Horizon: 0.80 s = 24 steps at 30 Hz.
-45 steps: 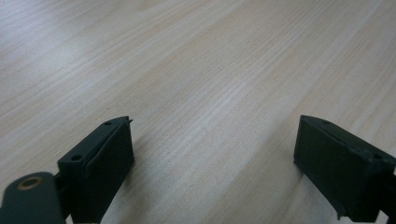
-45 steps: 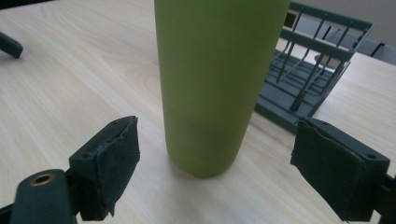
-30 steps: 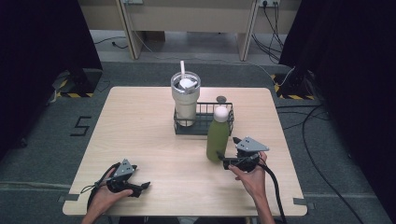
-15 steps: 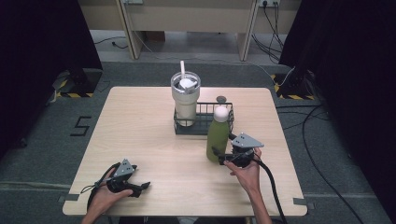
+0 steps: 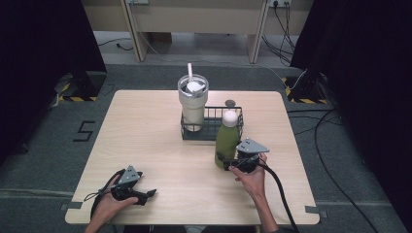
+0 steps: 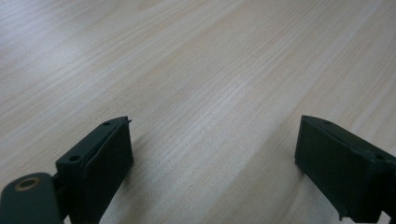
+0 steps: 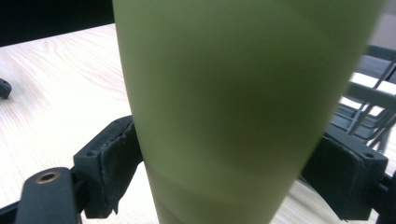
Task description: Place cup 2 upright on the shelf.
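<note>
1. My right gripper (image 5: pixel 227 161) had closed in on the bottle (image 5: pixel 227 141); its jaws pressed both sides, so the lift could follow
2. The bottle stood on the desk (image 5: pixel 145 131), just before the basket (image 5: pixel 212 127)
3. The basket's rim and the cup (image 5: pixel 193 104) blocked the way
4. My left gripper (image 5: pixel 148 193) rested aside, jaws apart

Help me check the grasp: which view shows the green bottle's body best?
The right gripper view: the green bottle sits close between the right tool's jaws. The high view shows it whole but small, white cap on, beside the basket.
</note>
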Available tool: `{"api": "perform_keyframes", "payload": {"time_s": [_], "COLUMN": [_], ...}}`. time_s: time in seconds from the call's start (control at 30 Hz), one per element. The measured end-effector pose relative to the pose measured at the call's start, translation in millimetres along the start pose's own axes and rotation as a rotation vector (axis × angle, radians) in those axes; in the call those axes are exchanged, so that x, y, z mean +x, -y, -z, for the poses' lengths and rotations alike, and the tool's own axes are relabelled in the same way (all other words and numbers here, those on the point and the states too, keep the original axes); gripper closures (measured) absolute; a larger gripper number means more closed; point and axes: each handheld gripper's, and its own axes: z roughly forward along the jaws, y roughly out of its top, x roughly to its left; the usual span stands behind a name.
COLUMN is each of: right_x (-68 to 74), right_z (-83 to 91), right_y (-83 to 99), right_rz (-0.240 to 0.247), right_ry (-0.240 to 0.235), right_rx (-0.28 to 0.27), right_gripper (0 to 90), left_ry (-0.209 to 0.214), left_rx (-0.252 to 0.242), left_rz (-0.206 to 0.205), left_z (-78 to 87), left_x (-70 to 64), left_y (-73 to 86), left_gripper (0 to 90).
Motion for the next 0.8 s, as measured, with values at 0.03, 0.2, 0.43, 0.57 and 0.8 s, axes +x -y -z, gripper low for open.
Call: {"api": "perform_keyframes", "payload": {"time_s": [0.03, 0.2, 0.43, 0.57, 0.8], "right_x": [0.3, -1.3, -2.7, -4.5, -5.9], "right_z": [-1.2, -7.6, -13.6, -16.5, -19.4], "right_y": [0.7, 5.5, 12.8, 17.3, 20.8], "right_rz": [-0.001, -0.007, -0.028, -0.051, -0.064], "right_ry": [0.000, -0.002, -0.013, -0.028, -0.045], "right_rx": [-0.001, -0.015, -0.046, -0.069, -0.097], "right_gripper": [16.0, 17.1, 18.2, 18.2, 18.8], "left_ry": [0.000, -0.001, -0.001, -0.001, -0.001], "left_rx": [0.000, 0.000, 0.000, 0.000, 0.000], "left_rz": [0.000, 0.000, -0.001, -0.001, -0.001], "left_z": [0.0, 0.3, 0.3, 0.4, 0.4], "left_x": [0.0, -0.2, -0.2, -0.3, -0.2], "left_y": [0.0, 0.2, 0.3, 0.3, 0.3], "left_gripper": [10.4, 10.5, 10.4, 10.4, 10.4]}}
